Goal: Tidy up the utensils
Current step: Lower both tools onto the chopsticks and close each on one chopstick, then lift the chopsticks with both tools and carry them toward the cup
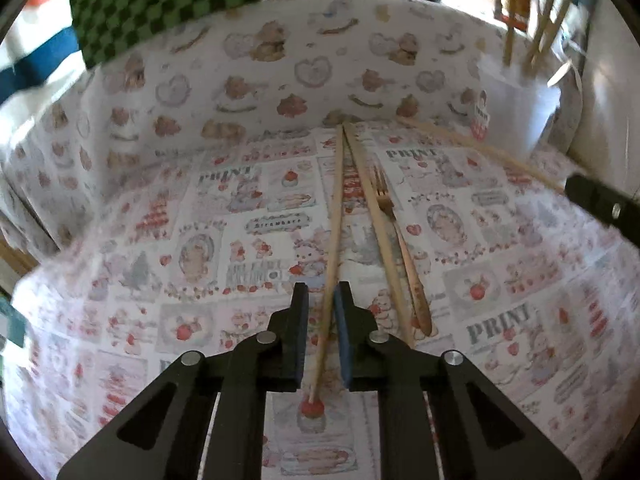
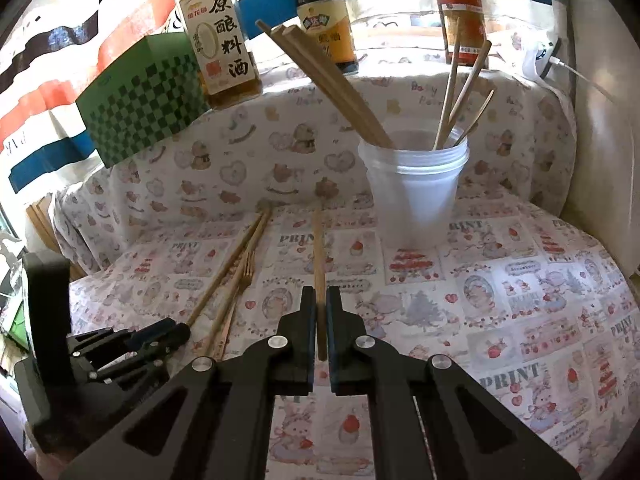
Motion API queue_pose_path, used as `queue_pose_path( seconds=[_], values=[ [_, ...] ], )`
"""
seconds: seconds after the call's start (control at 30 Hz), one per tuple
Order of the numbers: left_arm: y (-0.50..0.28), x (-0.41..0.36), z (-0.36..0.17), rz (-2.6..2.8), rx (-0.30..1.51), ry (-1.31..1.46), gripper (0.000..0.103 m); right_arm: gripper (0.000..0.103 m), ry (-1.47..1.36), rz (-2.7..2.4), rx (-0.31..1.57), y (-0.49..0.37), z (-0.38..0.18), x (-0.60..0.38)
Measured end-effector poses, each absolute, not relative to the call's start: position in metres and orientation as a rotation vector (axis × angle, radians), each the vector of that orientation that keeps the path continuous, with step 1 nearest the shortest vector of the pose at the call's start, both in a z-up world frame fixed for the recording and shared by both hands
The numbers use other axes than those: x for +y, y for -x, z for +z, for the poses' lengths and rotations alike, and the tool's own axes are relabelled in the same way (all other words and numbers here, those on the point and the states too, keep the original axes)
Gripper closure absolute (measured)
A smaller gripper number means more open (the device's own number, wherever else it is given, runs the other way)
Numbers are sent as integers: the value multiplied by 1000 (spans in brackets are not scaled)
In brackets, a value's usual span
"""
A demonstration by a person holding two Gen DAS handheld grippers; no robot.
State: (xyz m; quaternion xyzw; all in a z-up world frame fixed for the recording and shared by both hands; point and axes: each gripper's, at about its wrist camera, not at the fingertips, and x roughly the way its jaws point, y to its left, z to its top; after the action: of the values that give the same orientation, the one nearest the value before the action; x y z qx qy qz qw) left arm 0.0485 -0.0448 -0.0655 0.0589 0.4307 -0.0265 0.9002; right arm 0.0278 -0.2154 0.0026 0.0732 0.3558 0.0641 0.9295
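On the printed tablecloth [image 1: 160,280] lie two wooden chopsticks and a gold fork [image 1: 384,196]. My left gripper [image 1: 322,288] stands narrowly open around the near end of the left chopstick [image 1: 336,208]. Its blue right pad is at the stick, and a gap shows on the left side. The second chopstick [image 1: 372,220] lies beside the fork. My right gripper [image 2: 319,292] is shut on another chopstick [image 2: 318,248], which points toward the translucent cup [image 2: 412,200]. The cup holds several chopsticks [image 2: 332,76]. In the right wrist view the left gripper [image 2: 176,330] sits at the lower left.
A green checkered box [image 2: 144,100] and three sauce bottles [image 2: 220,40] stand along the back edge. A pale wall and a white charger cable [image 2: 560,60] close off the right side. The cloth rises in a fold behind the cup.
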Motion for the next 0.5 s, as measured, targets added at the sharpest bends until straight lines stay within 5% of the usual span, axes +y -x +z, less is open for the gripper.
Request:
queue_pose_path(
  seconds=[0.13, 0.23, 0.5],
  values=[
    [-48, -44, -65, -21, 888, -131, 81, 97, -129, 119, 713, -27, 4, -214],
    [-49, -35, -63, -71, 908, -53, 98, 97, -131, 118, 694, -25, 8, -216],
    [-7, -2, 5, -71, 594, 100, 99, 97, -212, 117, 558, -5, 38, -238]
  ],
)
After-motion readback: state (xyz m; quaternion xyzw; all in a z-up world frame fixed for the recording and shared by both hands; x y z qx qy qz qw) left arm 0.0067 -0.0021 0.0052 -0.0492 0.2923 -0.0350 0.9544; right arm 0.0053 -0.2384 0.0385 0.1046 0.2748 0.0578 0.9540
